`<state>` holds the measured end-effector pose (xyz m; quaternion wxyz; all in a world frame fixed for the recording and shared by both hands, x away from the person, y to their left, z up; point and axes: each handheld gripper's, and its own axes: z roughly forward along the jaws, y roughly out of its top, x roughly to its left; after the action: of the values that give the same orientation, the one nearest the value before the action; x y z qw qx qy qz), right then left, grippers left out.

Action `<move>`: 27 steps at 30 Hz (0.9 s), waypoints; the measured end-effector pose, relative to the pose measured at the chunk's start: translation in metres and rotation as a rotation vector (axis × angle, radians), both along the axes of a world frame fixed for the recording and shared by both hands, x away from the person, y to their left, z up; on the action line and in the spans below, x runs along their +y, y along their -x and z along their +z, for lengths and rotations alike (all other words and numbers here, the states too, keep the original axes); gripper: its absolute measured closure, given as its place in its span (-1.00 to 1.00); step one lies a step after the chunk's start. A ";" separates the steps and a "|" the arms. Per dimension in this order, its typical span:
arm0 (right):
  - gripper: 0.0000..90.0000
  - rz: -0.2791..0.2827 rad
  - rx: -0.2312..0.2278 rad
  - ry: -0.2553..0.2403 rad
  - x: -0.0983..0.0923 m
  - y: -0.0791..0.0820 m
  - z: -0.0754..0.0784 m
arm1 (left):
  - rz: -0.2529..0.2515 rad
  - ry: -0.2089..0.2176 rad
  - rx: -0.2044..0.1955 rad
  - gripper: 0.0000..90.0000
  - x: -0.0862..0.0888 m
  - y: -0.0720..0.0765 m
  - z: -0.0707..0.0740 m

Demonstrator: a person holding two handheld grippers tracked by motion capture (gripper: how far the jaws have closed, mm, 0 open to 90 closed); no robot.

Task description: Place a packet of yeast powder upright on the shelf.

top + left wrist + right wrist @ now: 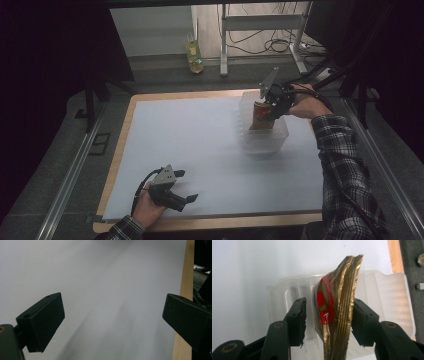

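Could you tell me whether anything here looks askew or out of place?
The gold snack packet stands on edge in the clear plastic container, between the right tongs, whose left jaw stands clear of it. Nothing looks spilled.

No legible text, perhaps through blur.

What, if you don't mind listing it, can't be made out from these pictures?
- Gold packet, right gripper view: its lower end is cut off by the bottom edge; its print is blurred.
- Right gripper, high view: too dark and small to judge the grip.
- Clear tub: its floor is hidden behind the packet.
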<state>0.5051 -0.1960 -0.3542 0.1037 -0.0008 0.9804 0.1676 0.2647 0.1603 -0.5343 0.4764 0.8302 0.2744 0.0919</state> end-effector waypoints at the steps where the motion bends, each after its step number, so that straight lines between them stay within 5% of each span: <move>1: 0.04 -0.004 -0.001 -0.008 0.000 0.001 0.001 | 0.000 0.000 0.000 -0.91 0.000 0.000 0.000; 14: -0.21 -0.091 -0.013 -0.159 -0.004 0.013 0.018 | -0.004 -0.009 -0.001 -0.91 0.000 0.000 0.000; 27: -0.54 -0.212 -0.008 -0.390 -0.012 0.027 0.024 | -0.006 -0.013 -0.001 -0.92 -0.001 0.000 0.000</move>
<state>0.4785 -0.2083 -0.3307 0.1230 0.1217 0.9236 0.3420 0.2648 0.1590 -0.5346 0.4712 0.8341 0.2714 0.0926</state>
